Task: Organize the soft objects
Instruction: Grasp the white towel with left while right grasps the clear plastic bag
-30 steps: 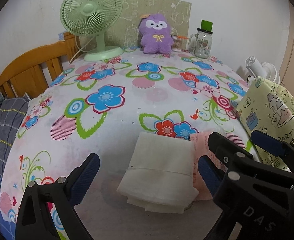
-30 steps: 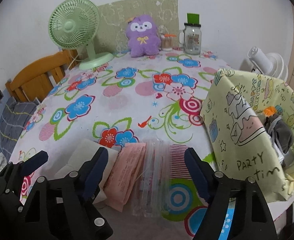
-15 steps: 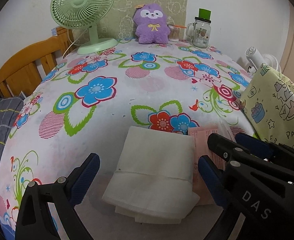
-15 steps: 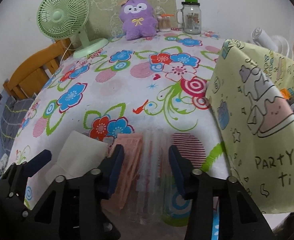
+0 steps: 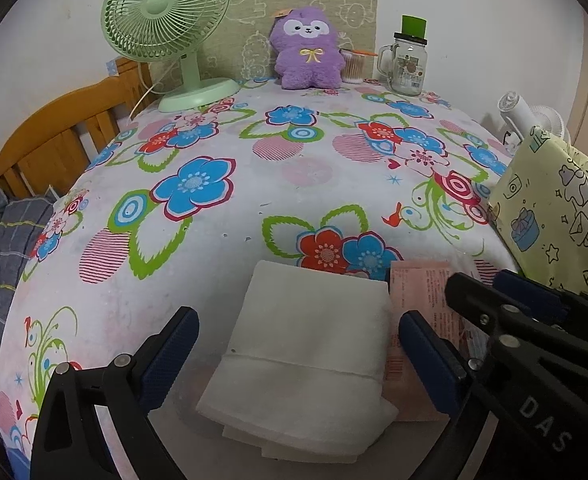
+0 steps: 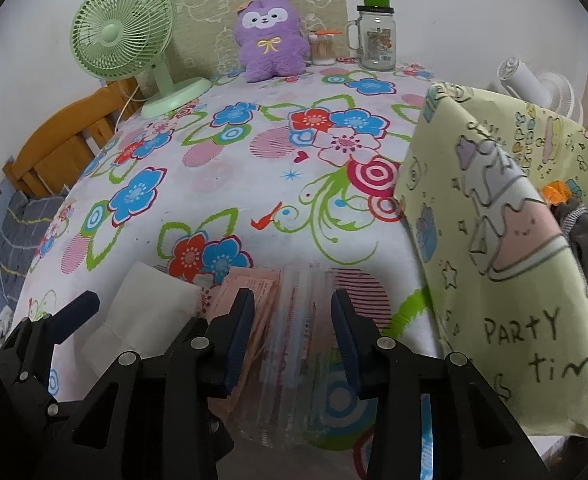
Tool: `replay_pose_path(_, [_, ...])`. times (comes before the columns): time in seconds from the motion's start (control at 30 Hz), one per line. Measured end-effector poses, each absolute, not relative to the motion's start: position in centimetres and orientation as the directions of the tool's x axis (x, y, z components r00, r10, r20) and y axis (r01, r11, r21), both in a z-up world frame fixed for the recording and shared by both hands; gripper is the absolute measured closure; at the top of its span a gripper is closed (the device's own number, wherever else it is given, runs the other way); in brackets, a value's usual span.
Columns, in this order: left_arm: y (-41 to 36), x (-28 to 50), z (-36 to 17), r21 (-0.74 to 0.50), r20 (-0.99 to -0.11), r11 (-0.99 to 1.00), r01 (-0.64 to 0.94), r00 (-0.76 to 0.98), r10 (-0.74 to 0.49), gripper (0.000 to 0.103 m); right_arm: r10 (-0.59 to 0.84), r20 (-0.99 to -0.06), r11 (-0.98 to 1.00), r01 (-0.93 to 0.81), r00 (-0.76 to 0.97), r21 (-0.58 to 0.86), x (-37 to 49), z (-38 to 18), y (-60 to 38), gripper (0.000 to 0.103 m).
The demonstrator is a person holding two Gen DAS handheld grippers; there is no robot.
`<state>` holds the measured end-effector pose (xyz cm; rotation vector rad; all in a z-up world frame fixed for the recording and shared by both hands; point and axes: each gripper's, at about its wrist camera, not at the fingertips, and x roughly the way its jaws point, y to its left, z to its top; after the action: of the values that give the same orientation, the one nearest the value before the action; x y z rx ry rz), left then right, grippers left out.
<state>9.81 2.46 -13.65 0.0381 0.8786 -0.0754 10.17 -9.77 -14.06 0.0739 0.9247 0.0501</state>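
Observation:
A folded white cloth [image 5: 310, 344] lies at the table's near edge; it also shows in the right wrist view [image 6: 141, 312]. My left gripper [image 5: 298, 344] is open, its jaws on either side of the cloth. Beside it lies a pink packet [image 6: 249, 292], also in the left wrist view [image 5: 418, 292], and a clear plastic packet [image 6: 298, 340]. My right gripper [image 6: 294, 328] is partly open, its jaws on either side of the clear packet, not gripping it. A yellow-green "Party time" bag [image 6: 506, 240] stands at the right with dark cloth inside.
A floral tablecloth [image 5: 253, 200] covers the table. At the far edge stand a green fan [image 5: 169, 28], a purple plush [image 5: 308, 52], a cotton-swab jar [image 5: 352, 66] and a glass mug jar [image 5: 408, 62]. A wooden chair [image 5: 53, 140] is at the left.
My right gripper's jaws have narrowed around the clear packet and it has moved forward. My left gripper has moved slightly forward over the white cloth, still open.

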Motion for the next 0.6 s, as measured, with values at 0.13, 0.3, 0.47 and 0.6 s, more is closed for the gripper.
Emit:
replay_pose_path(0.13, [2.4,9.8,-13.7,0.012,-0.767,0.997,0.073,0.641,-0.038,0.001,0.048,-0.792,0.998,0.002,0.609,0.062,9.7,-13.7,-10.2,0.059])
replay_pose_path(0.3, [2.1,9.4,-13.6,0.041,-0.759,0.996,0.073,0.651,-0.016,0.003,0.038,-0.797,0.998,0.016,0.603,0.059,9.5,-13.8,-10.5,0.059])
replay_pose_path(0.47, [2.3,9.3,-13.7,0.060,-0.758,0.995,0.074,0.652,-0.003,0.007,0.046,-0.811,0.998,0.016,0.583,0.067,9.7,-14.3,-10.2,0.059])
replay_pose_path(0.6, [3.3,9.7,-14.3,0.042,-0.787,0.998,0.055,0.616,-0.001,0.011,0.021,-0.812,0.999,0.022,0.584,0.042,10.0,-14.7,-9.7,0.059])
